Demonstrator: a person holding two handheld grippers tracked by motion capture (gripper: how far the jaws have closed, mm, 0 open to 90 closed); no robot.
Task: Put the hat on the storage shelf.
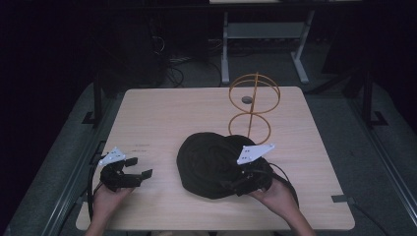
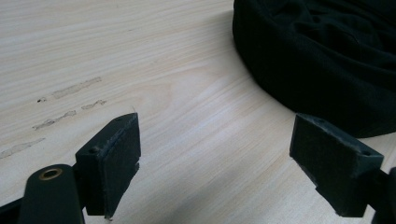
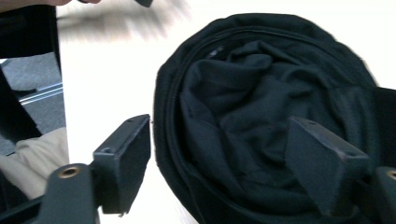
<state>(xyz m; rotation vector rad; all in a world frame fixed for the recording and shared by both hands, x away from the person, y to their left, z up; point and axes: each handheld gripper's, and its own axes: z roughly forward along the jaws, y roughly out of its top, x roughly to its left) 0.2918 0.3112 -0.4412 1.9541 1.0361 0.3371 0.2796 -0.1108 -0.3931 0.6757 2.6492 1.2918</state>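
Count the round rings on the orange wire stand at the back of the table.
2 rings on the orange wire stand: one on top, one at its base behind the black hat.

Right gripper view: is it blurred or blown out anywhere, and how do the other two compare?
Right gripper view: table bleached near white, top edge smeared, black hat soft. Left gripper view: sharp, wood grain clear, even light. High view: dim, surroundings nearly black, hat without detail.

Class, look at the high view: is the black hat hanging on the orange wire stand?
No, the black hat lies on the table before the stand.
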